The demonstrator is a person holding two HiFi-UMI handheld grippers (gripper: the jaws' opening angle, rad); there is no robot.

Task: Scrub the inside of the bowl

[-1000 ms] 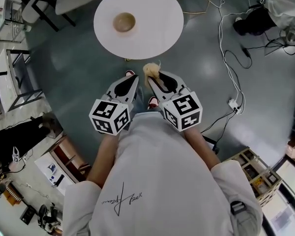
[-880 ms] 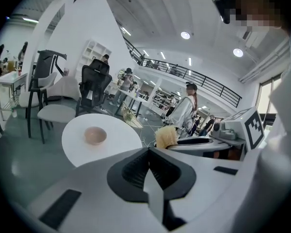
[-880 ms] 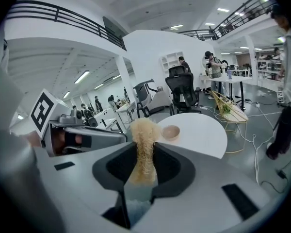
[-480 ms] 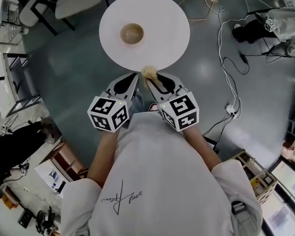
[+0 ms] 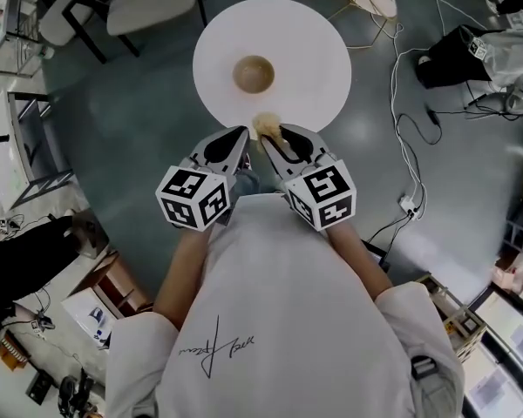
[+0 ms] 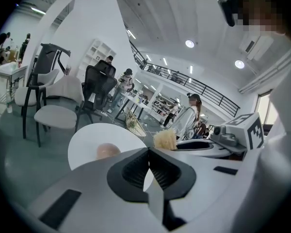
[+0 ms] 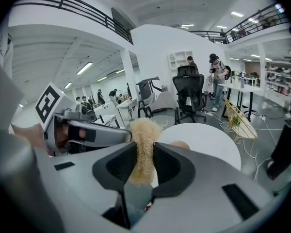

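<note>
- Left gripper (image 6: pixel 148 153): jaws clenched together, nothing between them.
- Right gripper (image 7: pixel 144 152): clamped on a tan fibrous scrubber (image 7: pixel 144 132). The tuft sticks out past the jaw tips.
- Bowl (image 5: pixel 254 74): brown, upright, near the middle of the round white counter (image 5: pixel 318 50).
- The two grippers are side by side in front of the person's white shirt (image 5: pixel 279 303), tips close together and angled toward the counter.
- In the head view the tips and the scrubber line up with the counter's near edge. They are well short of the bowl and neither gripper touches it.
- In both gripper views only the top of the bowl peeks over the jaws. Its inside can't be made out there.
- Around the counter: grey floor (image 5: pixel 139 120), a white chair (image 5: pixel 148 7) off to the far left, and cables (image 5: pixel 410 120) trailing on the right.
</note>
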